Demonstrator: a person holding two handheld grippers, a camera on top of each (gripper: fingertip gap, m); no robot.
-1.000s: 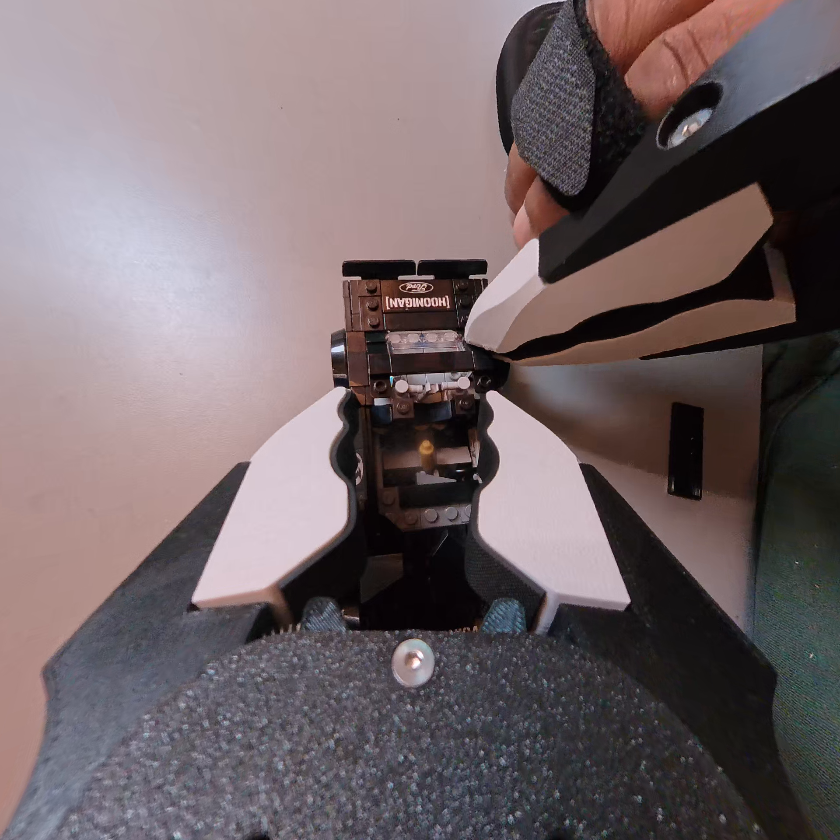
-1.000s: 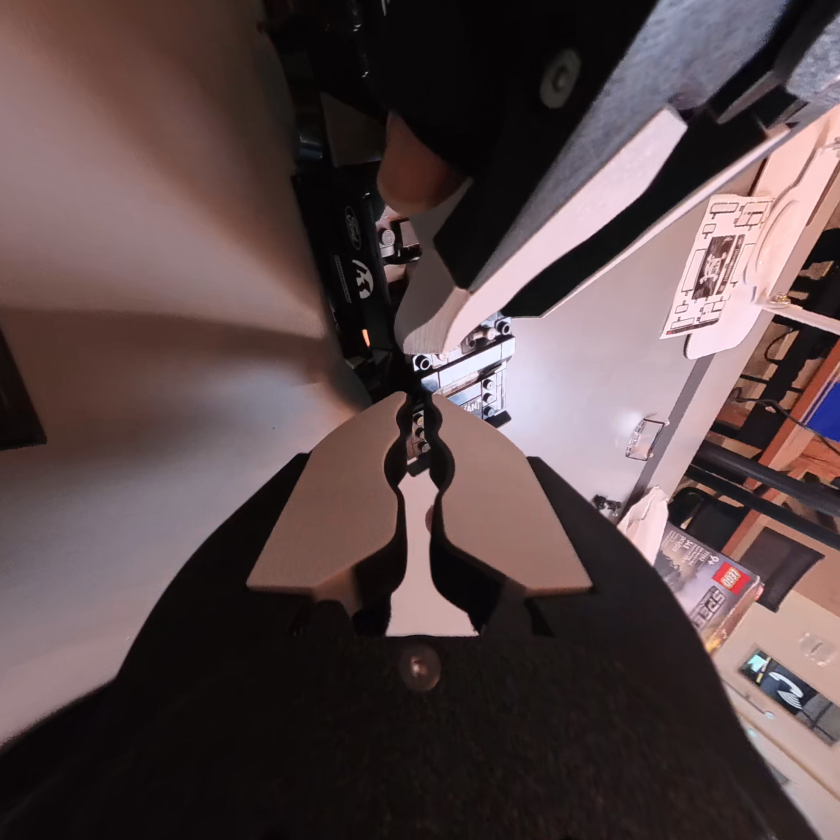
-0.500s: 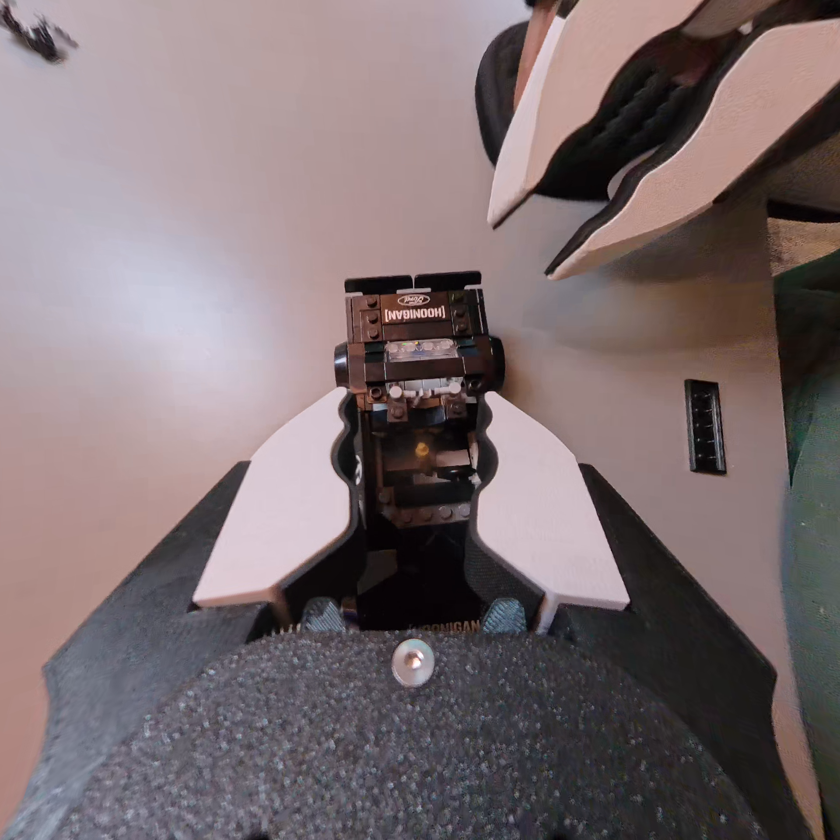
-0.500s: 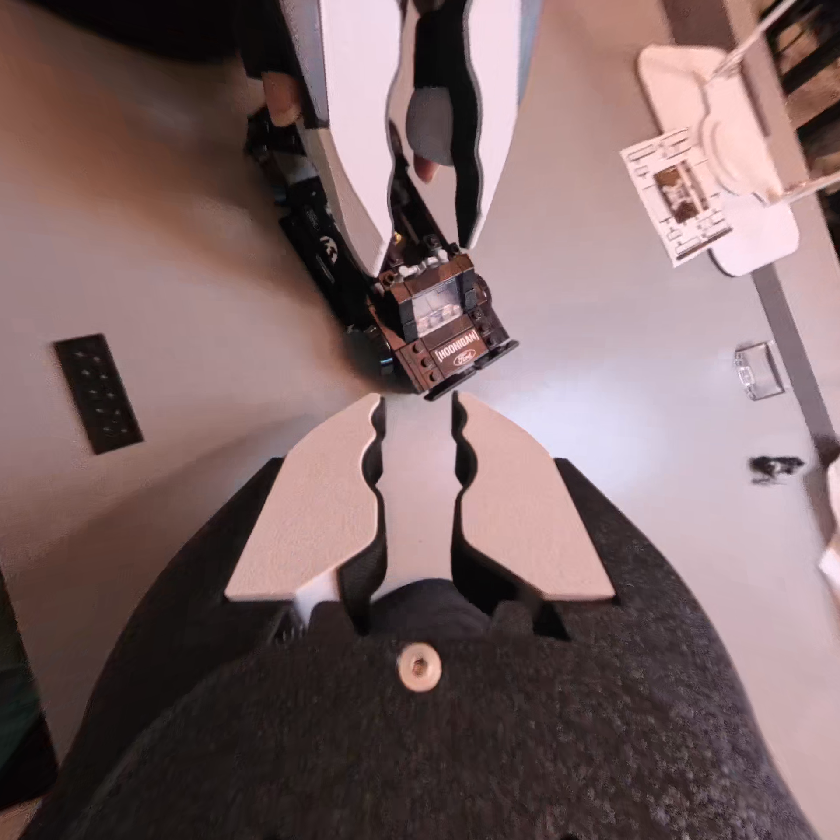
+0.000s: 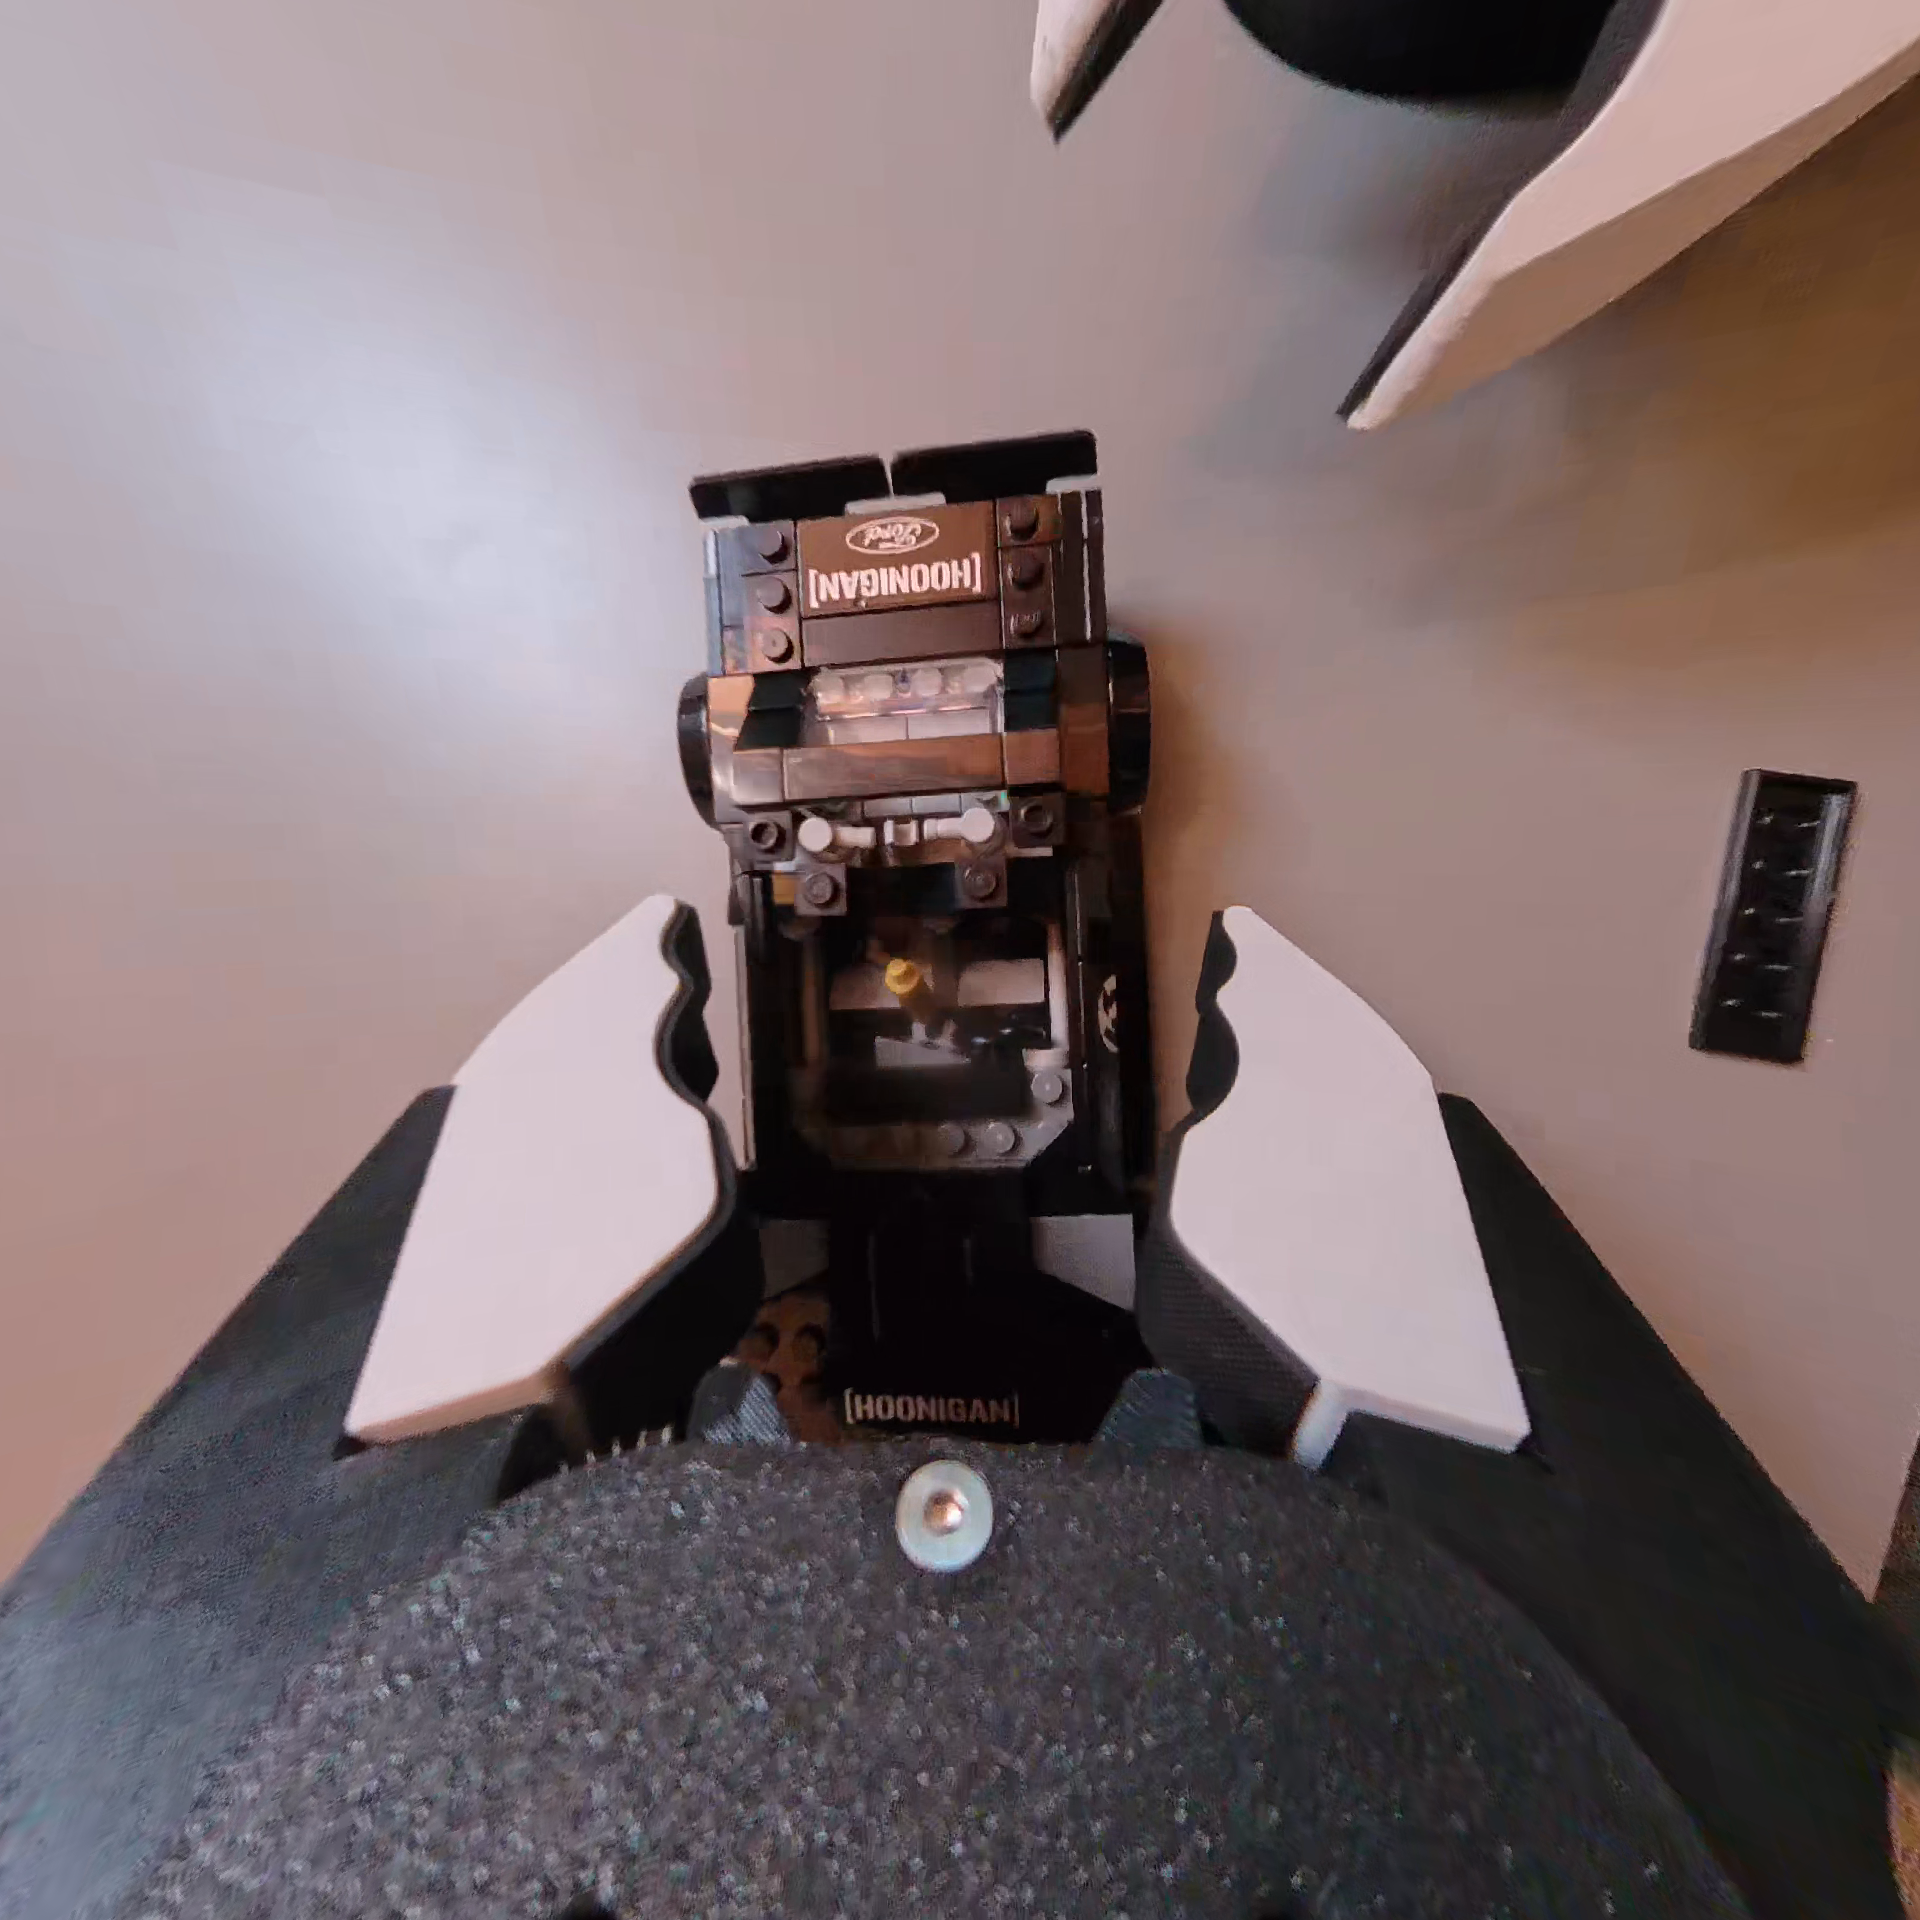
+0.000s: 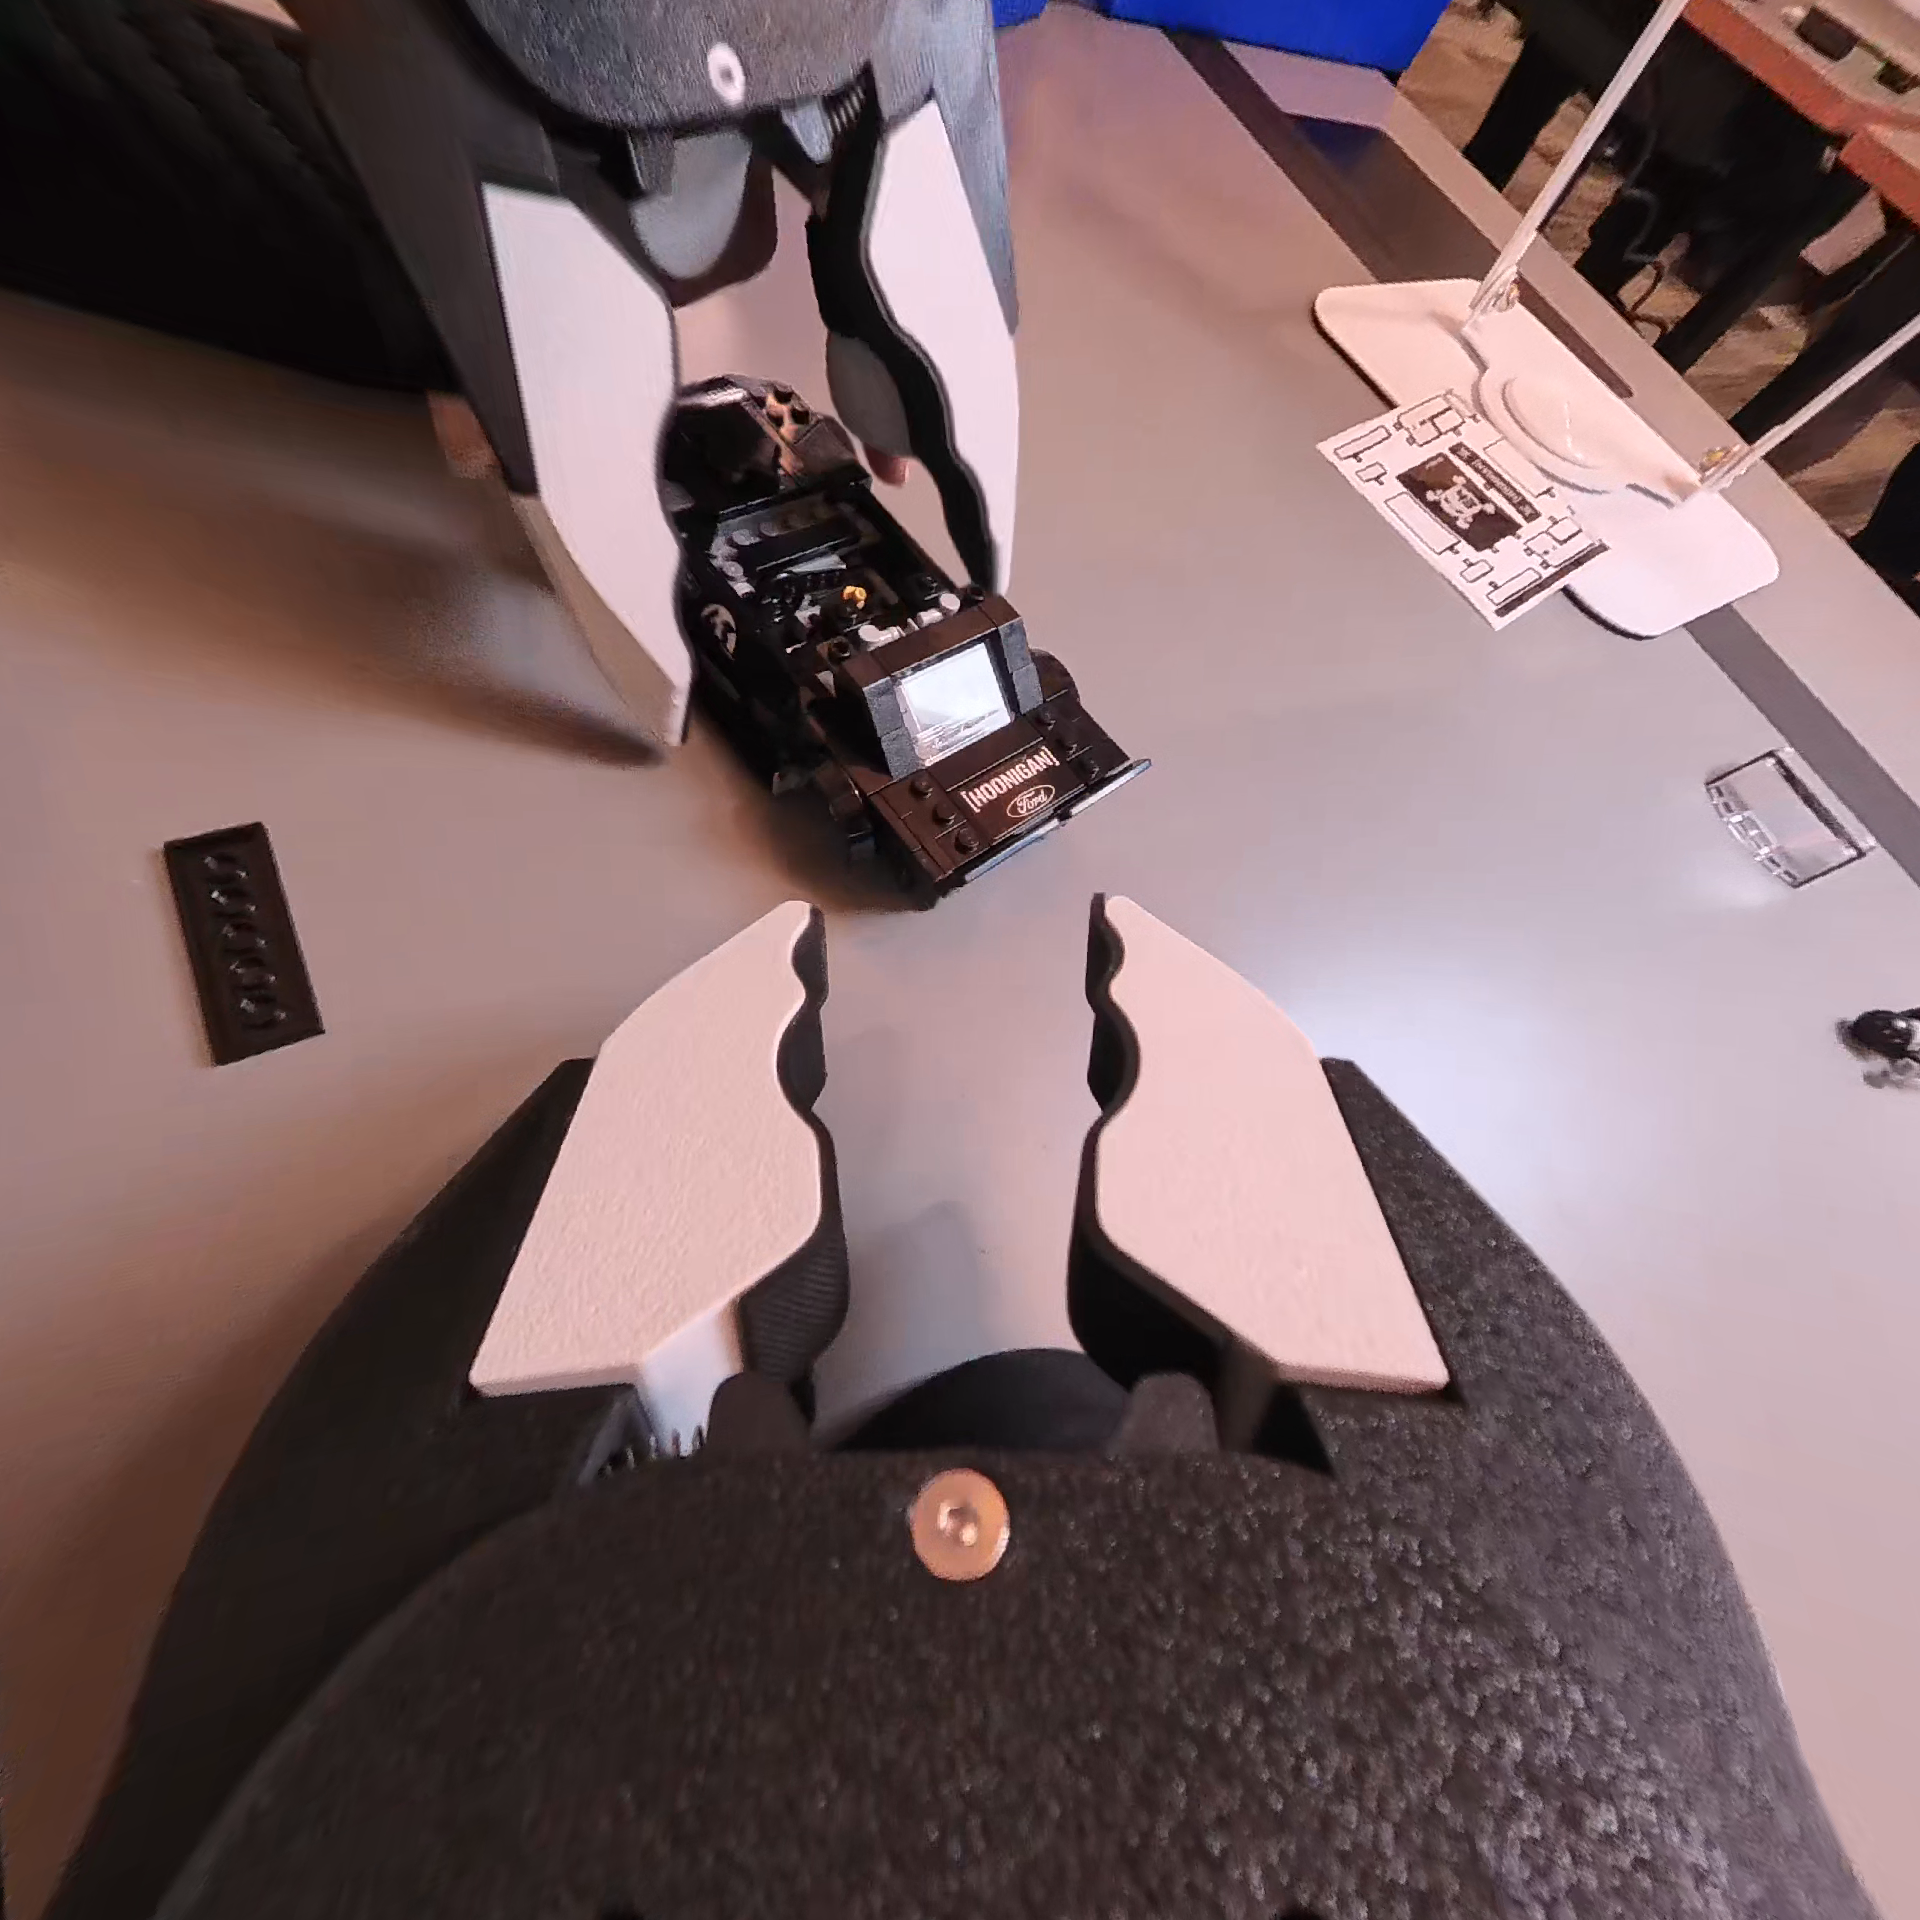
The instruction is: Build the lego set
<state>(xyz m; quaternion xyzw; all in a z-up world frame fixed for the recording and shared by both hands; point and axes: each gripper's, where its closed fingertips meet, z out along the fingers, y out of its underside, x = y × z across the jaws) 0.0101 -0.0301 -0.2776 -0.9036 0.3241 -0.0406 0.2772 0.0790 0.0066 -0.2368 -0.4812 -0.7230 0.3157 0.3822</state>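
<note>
The black lego car (image 5: 925, 790) rests on the grey table (image 5: 312, 520), its rear plate with white lettering pointing away from me. My left gripper (image 5: 951, 920) is open. Its white fingers (image 5: 561, 1174) straddle the car's middle with small gaps on both sides. In the right wrist view the car (image 6: 935, 727) sits between the left gripper's fingers (image 6: 582, 468). My right gripper (image 6: 956, 914) is open and empty, held above the table just short of the car's lettered end. It also shows at the top right of the left wrist view (image 5: 1205, 270).
A loose black plate (image 6: 242, 940) lies studs down to the left of the car in the right wrist view, and also shows in the left wrist view (image 5: 1771, 914). A clear piece (image 6: 1787, 816), a small black part (image 6: 1886, 1034), a sticker sheet (image 6: 1465, 509) and a white stand base (image 6: 1662, 561) lie to the right. My left gripper's tips are some 9 cm from the loose black plate (image 6: 242, 940). It turns up in the left wrist view (image 5: 1782, 904) as well.
My left gripper has opened and let go of the car. My right gripper has left the car's rear, opened and drawn back and away from it.
</note>
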